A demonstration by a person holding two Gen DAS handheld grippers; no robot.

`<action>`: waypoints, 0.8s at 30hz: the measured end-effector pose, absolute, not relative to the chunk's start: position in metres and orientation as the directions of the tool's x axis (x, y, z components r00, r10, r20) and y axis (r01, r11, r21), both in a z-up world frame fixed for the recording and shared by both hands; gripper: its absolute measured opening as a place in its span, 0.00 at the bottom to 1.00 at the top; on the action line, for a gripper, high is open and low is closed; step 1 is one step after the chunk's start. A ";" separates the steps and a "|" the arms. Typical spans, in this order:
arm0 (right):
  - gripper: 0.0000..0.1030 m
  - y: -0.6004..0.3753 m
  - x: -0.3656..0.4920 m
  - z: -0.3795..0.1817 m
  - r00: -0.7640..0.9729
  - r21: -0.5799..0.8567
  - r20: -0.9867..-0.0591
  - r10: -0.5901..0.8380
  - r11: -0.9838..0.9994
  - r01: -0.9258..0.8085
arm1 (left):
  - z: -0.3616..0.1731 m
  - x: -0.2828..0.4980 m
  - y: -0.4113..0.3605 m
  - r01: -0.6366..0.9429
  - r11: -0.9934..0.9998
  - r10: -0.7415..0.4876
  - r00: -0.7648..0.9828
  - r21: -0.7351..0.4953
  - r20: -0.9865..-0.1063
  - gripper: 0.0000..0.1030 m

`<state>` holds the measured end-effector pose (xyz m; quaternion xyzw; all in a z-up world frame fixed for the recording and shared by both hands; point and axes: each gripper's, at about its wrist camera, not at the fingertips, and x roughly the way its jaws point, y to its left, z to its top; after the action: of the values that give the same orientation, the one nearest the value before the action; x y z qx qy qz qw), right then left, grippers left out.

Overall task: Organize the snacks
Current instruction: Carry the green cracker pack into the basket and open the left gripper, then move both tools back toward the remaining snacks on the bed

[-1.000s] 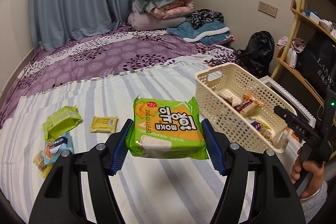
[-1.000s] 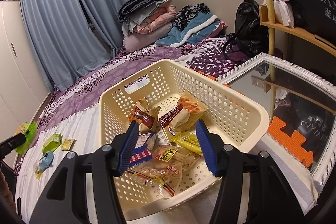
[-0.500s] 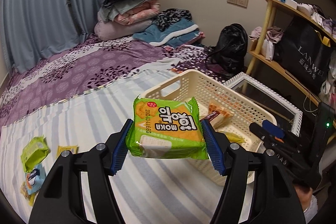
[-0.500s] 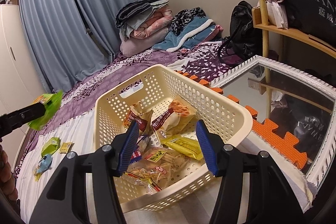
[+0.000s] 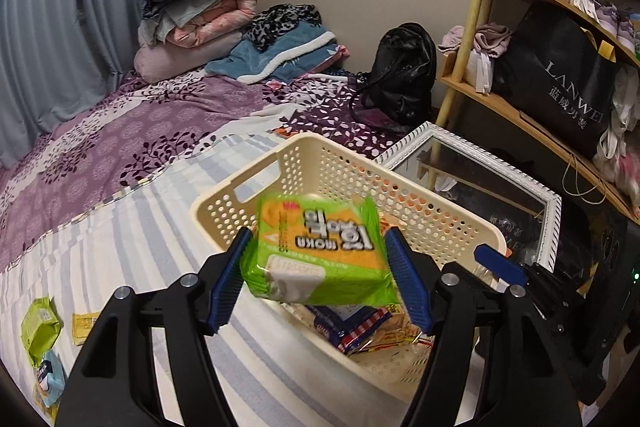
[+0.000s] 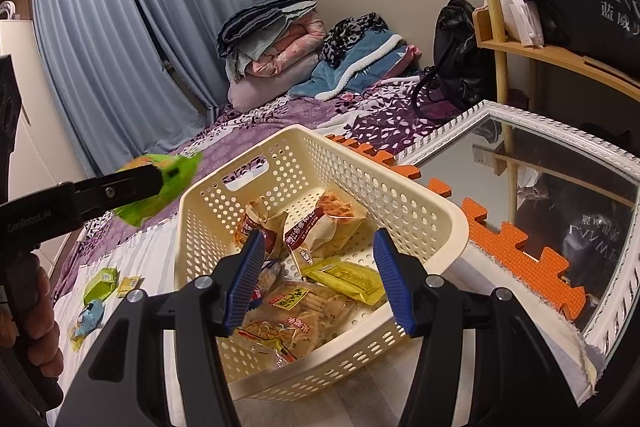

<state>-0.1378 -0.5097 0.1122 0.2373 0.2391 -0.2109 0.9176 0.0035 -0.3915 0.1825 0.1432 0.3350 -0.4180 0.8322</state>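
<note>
Snacks are split between a cream perforated basket and the striped bedsheet it stands on. The left claw holds a green and orange snack pack between its blue pads, lifted over the near left part of the basket, above the packets lying inside; the pack's printing is a little blurred. In the right wrist view the same pack shows as a green blur at the tip of the left claw, out to the left of the basket and higher than its rim.

The right claw is spread wide and holds nothing, its pads hanging over the near end of the basket. Below and between them lie a large cracker bag, a yellow packet and two brown-and-orange packets further in, leaning against each other. A blue checked packet shows at the basket's near end in the left wrist view.

On the sheet to the left, well apart from the basket, sit a small green pack, a small yellow sachet just beside it, and a light blue packet nearer the camera. A white-framed mirror lies flat to the right of the basket, with orange foam tiles between them. Folded bedding is stacked by the curtain at the far end of the bed.
</note>
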 end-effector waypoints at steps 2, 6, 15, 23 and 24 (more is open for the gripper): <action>0.55 -0.509 -0.137 0.111 0.797 0.336 -0.541 -0.269 0.799 0.498 | 0.184 0.003 -0.392 0.789 0.614 -0.602 0.441 -0.032 -0.665 0.84; 0.55 -0.507 -0.136 0.111 0.798 0.337 -0.542 -0.262 0.802 0.493 | 0.184 0.007 -0.385 0.781 0.624 -0.598 0.449 -0.035 -0.664 0.84; 0.56 -0.496 -0.131 0.113 0.805 0.333 -0.539 -0.249 0.814 0.475 | 0.186 0.019 -0.366 0.746 0.664 -0.580 0.471 -0.050 -0.664 0.84; 0.66 -0.488 -0.130 0.120 0.815 0.328 -0.523 -0.250 0.823 0.463 | 0.187 0.024 -0.348 0.706 0.706 -0.554 0.501 -0.056 -0.664 0.93; 0.66 -0.486 -0.129 0.121 0.816 0.329 -0.522 -0.246 0.825 0.459 | 0.186 0.026 -0.344 0.699 0.713 -0.550 0.504 -0.059 -0.666 0.93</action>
<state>-0.1290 -0.4859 0.1206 0.2263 0.2356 -0.1905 0.9257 0.0262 -0.3443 0.1863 0.1096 0.3407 -0.3629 0.8604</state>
